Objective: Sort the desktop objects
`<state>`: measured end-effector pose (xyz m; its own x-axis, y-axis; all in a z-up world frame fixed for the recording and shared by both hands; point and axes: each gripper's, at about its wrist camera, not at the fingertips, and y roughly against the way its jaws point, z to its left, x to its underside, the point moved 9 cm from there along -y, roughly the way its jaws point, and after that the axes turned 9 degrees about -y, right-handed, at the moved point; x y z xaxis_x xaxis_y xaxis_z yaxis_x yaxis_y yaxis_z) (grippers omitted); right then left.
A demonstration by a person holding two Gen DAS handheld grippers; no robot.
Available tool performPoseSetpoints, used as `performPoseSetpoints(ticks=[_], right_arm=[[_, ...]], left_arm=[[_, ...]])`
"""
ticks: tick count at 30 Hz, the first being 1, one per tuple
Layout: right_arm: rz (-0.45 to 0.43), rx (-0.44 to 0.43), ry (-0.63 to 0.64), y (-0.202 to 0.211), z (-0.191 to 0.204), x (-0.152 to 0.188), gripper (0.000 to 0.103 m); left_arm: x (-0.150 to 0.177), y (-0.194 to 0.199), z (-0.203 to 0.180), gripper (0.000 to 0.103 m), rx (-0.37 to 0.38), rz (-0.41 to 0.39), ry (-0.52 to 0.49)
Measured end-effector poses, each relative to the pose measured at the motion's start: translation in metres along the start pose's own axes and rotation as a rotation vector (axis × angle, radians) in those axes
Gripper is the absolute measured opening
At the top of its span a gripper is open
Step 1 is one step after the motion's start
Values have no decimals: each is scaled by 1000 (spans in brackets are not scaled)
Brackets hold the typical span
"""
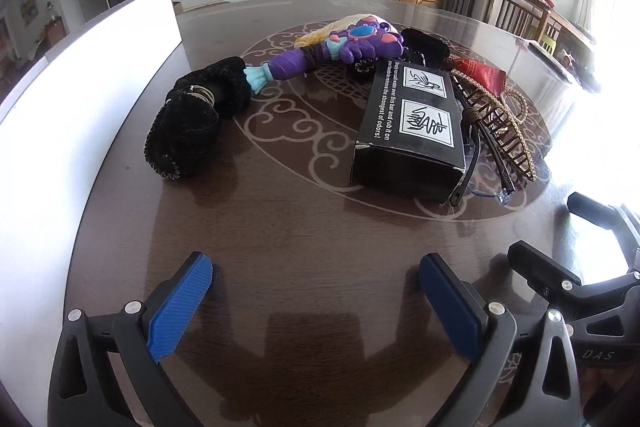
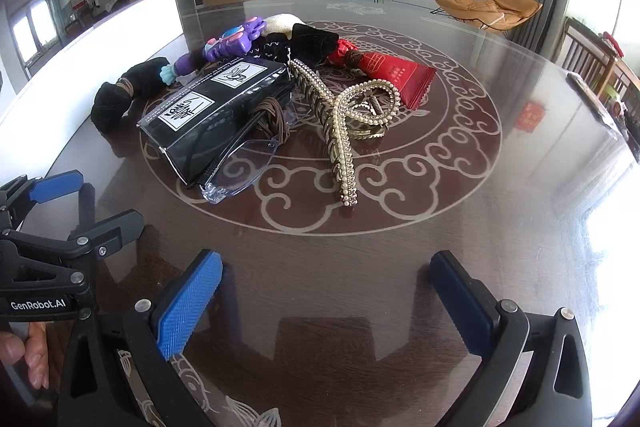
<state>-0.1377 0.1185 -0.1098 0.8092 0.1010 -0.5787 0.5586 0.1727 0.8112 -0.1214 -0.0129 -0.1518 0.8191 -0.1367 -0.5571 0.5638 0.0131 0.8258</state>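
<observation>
A pile lies mid-table: a black box, a purple toy, a black scrunchie, a pearl hair claw, clear glasses and a red packet. My left gripper is open and empty, short of the pile. My right gripper is open and empty, also short of it. Each gripper shows at the edge of the other's view.
A white bin wall stands along the left of the dark wooden table. Chairs stand at the far right edge. A black cloth and a cream item lie behind the pile.
</observation>
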Motion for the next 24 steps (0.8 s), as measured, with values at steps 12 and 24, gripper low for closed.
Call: performPoseSetpoints(ticks=[12, 24], right_arm=[[-10, 2, -5, -1, 1, 0, 103], [-10, 2, -5, -1, 1, 0, 103]], left_arm=[[0, 0, 0, 103, 0, 0, 0], [-1, 0, 0, 103, -1, 0, 1]])
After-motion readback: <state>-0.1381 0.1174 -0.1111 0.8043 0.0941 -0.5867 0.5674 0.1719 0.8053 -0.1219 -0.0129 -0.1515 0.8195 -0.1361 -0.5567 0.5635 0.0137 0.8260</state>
